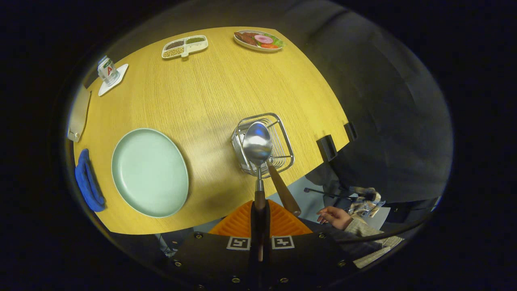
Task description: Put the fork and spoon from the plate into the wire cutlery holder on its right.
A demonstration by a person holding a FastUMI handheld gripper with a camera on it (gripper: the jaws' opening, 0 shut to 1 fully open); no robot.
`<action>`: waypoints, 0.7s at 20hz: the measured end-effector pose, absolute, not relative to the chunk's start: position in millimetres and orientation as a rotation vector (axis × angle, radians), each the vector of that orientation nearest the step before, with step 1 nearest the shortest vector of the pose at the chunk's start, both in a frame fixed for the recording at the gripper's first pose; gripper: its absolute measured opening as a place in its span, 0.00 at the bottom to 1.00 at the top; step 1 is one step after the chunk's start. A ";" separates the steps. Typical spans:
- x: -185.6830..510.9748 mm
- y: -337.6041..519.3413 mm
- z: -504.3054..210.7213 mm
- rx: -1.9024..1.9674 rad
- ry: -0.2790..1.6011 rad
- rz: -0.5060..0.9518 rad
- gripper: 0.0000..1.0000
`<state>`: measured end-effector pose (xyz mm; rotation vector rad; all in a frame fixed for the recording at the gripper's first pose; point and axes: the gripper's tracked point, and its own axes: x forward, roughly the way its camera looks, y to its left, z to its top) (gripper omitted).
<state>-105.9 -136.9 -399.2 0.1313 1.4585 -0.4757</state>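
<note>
My gripper (259,212) is shut on the wooden handle of a metal spoon (257,143). The spoon points straight ahead, its bowl hanging over the wire cutlery holder (283,135), which stands near the table's right edge. A second wooden handle (284,194) leans out of the holder's near side, just right of the spoon; its head is hidden among the wires. To the left of the holder lies the pale green plate (149,171), with nothing on it.
A blue cloth (87,182) lies left of the plate. Far across the wooden table (210,93) are a can on a white coaster (107,70), a divided dish (185,45) and a plate of food (258,40). A person's hand (335,216) rests below the table's right edge.
</note>
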 end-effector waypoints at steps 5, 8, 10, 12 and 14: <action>-102.4 -138.2 -399.9 0.164 1.457 -0.475 0.05; -97.7 -143.2 -396.9 0.149 1.438 -0.484 0.11; -93.2 -146.1 -393.6 0.134 1.425 -0.478 0.14; -90.0 -144.9 -390.8 0.127 1.416 -0.471 0.13; -88.2 -145.9 -387.8 0.116 1.407 -0.467 0.13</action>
